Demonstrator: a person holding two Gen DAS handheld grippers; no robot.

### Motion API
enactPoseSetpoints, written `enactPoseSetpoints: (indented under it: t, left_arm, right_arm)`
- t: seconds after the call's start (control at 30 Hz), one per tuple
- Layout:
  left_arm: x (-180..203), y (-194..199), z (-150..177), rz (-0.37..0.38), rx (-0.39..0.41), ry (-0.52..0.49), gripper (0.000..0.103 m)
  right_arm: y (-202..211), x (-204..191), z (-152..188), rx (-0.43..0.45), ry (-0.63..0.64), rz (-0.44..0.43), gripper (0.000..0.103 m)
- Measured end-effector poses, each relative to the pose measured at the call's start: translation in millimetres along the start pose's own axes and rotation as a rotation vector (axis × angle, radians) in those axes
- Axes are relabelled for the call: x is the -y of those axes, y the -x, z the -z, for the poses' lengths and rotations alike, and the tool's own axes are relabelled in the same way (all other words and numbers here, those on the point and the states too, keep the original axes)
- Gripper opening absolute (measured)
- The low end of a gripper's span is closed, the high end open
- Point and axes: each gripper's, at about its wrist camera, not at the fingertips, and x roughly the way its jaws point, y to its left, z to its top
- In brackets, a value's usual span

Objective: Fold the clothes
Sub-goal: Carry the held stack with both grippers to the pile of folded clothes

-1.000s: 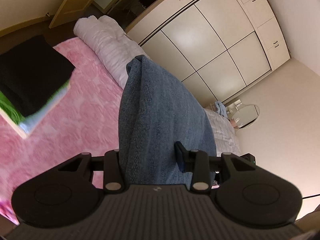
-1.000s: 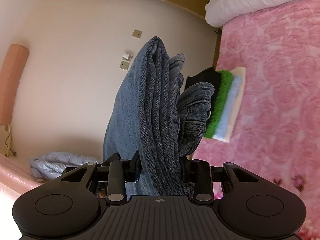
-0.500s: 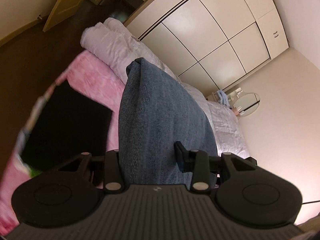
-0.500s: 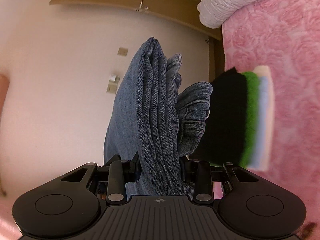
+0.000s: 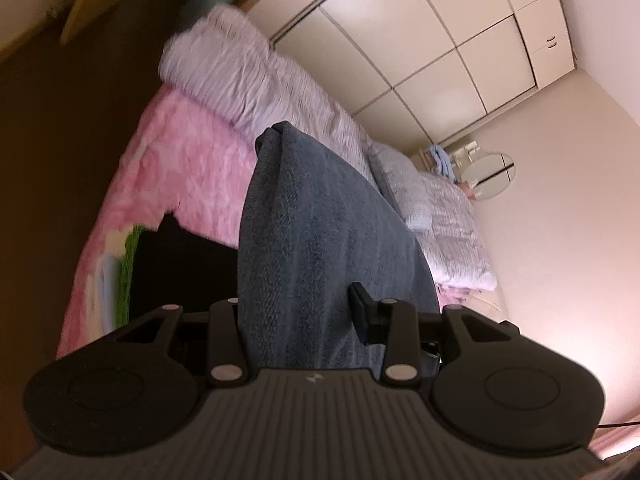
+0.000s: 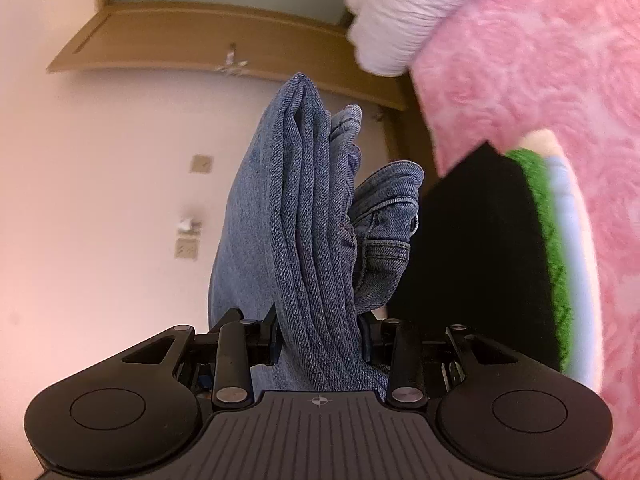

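Note:
Folded blue jeans [image 5: 316, 240] fill the jaws of my left gripper [image 5: 298, 316], which is shut on them. My right gripper [image 6: 320, 336] is shut on the other end of the same jeans [image 6: 304, 208], whose layered folds stand up between its fingers. Both hold the jeans in the air beside a stack of folded clothes [image 6: 480, 256], black on top, then green, light blue and cream. In the left wrist view the stack [image 5: 180, 272] lies just left of the jeans, on the pink blanket [image 5: 184, 160].
The pink fluffy blanket [image 6: 540, 72] covers the bed. A white rolled duvet [image 5: 248, 80] lies along its far side, with grey pillows [image 5: 448, 208] beyond. Wardrobe doors [image 5: 440, 48] stand at the back. A wall with sockets [image 6: 188, 240] and a wooden door frame [image 6: 200, 40] are nearby.
Both grippers have swung with the jeans toward the stack of folded clothes, which now sits closer and lower in both views. The grip on the jeans is unchanged.

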Motion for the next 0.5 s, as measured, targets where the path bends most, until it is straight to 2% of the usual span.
enactPoseSetpoints:
  t: [0.2,0.5]
  left_arm:
    - [-37,-32,10,0.009,-0.059,0.067,0.034]
    - [-66,-48,22,0.006,-0.061,0.110,0.034]
  right_arm:
    - [-7,35,-3,0.008,-0.068,0.080,0.035]
    - [-21,53,-14,-0.025,-0.052,0.139,0.037]
